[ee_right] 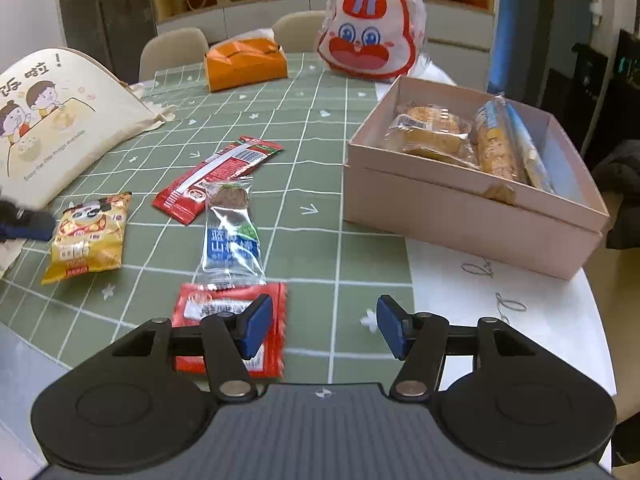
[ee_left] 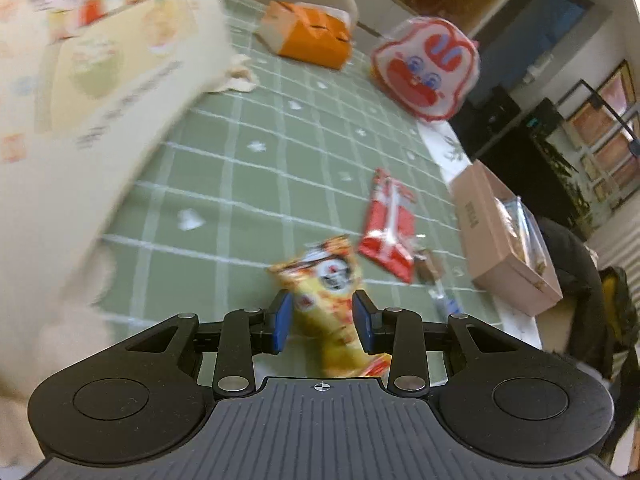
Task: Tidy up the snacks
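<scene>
The left gripper (ee_left: 322, 322) has its blue pads (ee_left: 280, 322) set on either side of a yellow snack bag (ee_left: 326, 300), which lies on the green checked tablecloth (ee_left: 240, 184); the pads sit close to the bag's sides, but blur hides whether they press it, so a grip cannot be confirmed. Ahead and to the right of those fingers lies a long red packet (ee_left: 386, 226), and beyond that, at the cloth's right edge, the open pink box (ee_left: 476, 216) already holding wrapped snacks, likely the place everything is meant to go. The right gripper (ee_right: 324, 330) is released, its pads (ee_right: 256, 326) apart over bare cloth with nothing between them. Its left pad overlaps a red square packet (ee_right: 224, 308) lying just below it, probably the next pick. Just ahead lies a clear packet with a blue label (ee_right: 232, 236), then the long red packet (ee_right: 216, 178). The yellow bag (ee_right: 90, 236) sits well off to the left. The pink box (ee_right: 472, 200) stands ahead and to the right, open side up for easy dropping. A cream cartoon pouch (ee_right: 60, 120), an orange tissue box (ee_right: 246, 64) and a rabbit-faced bag (ee_right: 370, 36) stand farther back.
</scene>
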Available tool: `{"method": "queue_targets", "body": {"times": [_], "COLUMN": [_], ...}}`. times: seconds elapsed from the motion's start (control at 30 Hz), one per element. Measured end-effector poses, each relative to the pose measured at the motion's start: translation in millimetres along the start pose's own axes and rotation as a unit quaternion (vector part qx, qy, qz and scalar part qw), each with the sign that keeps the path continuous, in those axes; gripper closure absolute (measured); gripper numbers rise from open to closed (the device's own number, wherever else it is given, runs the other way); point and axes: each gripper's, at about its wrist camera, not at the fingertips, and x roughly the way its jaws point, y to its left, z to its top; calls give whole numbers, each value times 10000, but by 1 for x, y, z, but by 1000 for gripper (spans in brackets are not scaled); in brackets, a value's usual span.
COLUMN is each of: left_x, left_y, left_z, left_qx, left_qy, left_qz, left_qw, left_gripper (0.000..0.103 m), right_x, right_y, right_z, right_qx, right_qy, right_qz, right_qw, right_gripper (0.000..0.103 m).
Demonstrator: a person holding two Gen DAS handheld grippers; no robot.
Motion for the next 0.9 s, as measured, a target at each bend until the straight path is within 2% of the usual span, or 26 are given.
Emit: {"method": "queue_targets", "body": {"times": [0.07, 0.2, 0.3, 0.4, 0.43, 0.53, 0.63, 0.7, 0.73, 0.8, 0.9], "left_x": [16, 50, 52, 40, 36, 23, 18, 21, 24, 33, 54], "left_y": [-22, -61, -80, -89, -90, -99, -114, -124, -128, -133, -138], "left_z": [2, 4, 5, 4, 3, -5, -16, -24, -28, -37, -47], "left_qx": [246, 684, 933, 1022, 1026, 1144, 1446, 1625, 1649, 1631, 1679], "left_qy": [49, 309, -32, -414, -470, -475, -254, -33, 98, 383, 742], "left_qz": [-19, -342, -148, 74, 101, 91, -3, -127, -225, -404, -456], "left_qw": [9997, 9966, 9955, 9939, 9936, 9923, 9892, 9866, 9860, 9850, 9819], "left_gripper": [64, 65, 65, 65, 65, 65, 65, 65, 65, 65, 64], "right_x": [-7, -23, -29, -34, -33, -14, 6, 8, 7, 0, -12], "right_y": [-1, -7, -9, -10, -6, 10, 28, 37, 36, 26, -1], "right_z": [-12, -36, -45, -40, -36, -23, -13, -13, -14, -19, -30], "right_qx": [-45, -170, -168, 104, 173, 320, 180, -105, -154, -150, 31], "right_qy": [-105, -381, -495, -574, -572, -314, -225, -222, -252, -278, -410], "right_qz": [-21, -334, -419, 45, 247, 583, 594, 489, 505, 470, -136], "right_qw": [9999, 9986, 9978, 9983, 9979, 9973, 9978, 9985, 9983, 9984, 9991], "right_gripper": [39, 31, 31, 26, 21, 21, 21, 25, 30, 31, 34]}}
